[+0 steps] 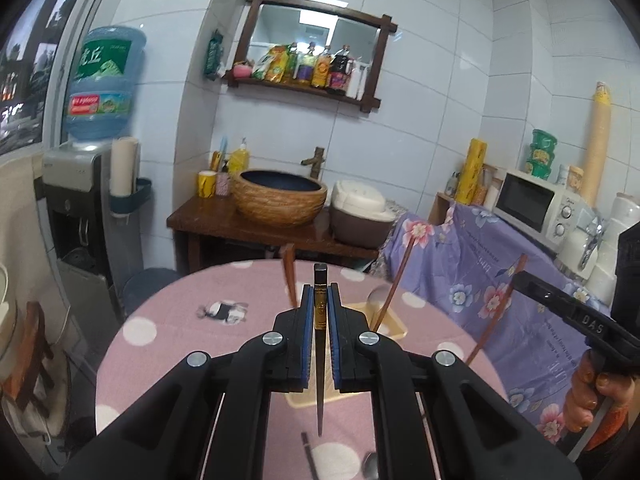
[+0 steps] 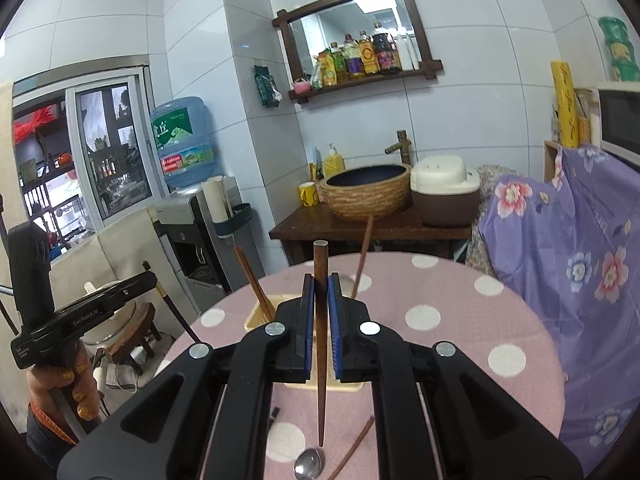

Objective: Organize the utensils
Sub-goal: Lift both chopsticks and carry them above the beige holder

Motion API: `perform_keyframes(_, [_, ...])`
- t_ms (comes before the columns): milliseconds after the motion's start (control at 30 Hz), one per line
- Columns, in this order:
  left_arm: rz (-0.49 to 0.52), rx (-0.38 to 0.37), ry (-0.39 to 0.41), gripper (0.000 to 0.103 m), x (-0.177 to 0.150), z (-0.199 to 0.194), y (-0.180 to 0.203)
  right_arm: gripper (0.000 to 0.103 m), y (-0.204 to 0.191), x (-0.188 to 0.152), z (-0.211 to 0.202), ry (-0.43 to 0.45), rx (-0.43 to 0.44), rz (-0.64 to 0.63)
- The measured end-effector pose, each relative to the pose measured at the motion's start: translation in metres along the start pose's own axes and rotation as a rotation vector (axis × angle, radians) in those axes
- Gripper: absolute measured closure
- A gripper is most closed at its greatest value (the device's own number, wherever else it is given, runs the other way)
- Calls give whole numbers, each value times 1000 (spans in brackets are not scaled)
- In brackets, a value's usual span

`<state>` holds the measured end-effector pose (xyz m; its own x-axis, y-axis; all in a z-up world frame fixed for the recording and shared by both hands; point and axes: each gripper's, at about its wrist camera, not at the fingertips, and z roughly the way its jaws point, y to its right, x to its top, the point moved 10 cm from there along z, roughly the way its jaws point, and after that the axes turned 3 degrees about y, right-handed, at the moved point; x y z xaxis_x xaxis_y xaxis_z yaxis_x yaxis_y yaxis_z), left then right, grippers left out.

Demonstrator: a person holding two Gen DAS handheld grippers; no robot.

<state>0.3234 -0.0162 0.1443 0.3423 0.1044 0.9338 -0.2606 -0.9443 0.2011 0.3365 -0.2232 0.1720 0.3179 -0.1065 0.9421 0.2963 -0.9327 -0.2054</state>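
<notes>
Wooden chopstick [image 2: 320, 344] stands clenched in your right gripper [image 2: 320, 280]; your left gripper [image 1: 320, 292] clamps a dark chopstick [image 1: 320, 360], tips down.

Two hand-held grippers are up over the worktop, the left one [image 1: 319, 300] and the right one [image 2: 320, 292], each clamping one chopstick: a dark one [image 1: 320, 360] and a brown one [image 2: 321, 344]. Two more chopsticks [image 2: 252, 280] [image 2: 363, 252] stand in the single cream holder [image 2: 256, 316]. One chopstick [image 2: 354, 448] lies flat on the worktop [image 2: 440, 360], beside one spoon [image 2: 309, 462]. A short dark piece [image 2: 274, 414] is too hidden to count.
</notes>
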Motion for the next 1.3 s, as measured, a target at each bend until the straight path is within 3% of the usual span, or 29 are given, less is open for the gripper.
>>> perform_keyframes(267, [-24, -46, 80, 95, 84, 12, 27, 95, -28, 95, 17, 118, -28, -63])
perform_keyframes(433, [-35, -1, 99, 95, 100, 36, 26, 95, -28, 110, 47, 118, -66, -59])
perform_keyframes(600, [-28, 59, 78, 95, 79, 64, 16, 95, -14, 82, 81, 86, -95, -40])
perform_keyframes(967, [-59, 84, -75, 95, -8, 108, -4, 95, 7, -3, 122, -31, -111, -1])
perform_keyframes(1167, [-76, 96, -132, 95, -35, 120, -15, 95, 16, -23, 128, -50, -120, 15])
perform_keyframes(1300, [-62, 110, -121, 95, -36, 118, -17, 95, 17, -26, 127, -40, -122, 10])
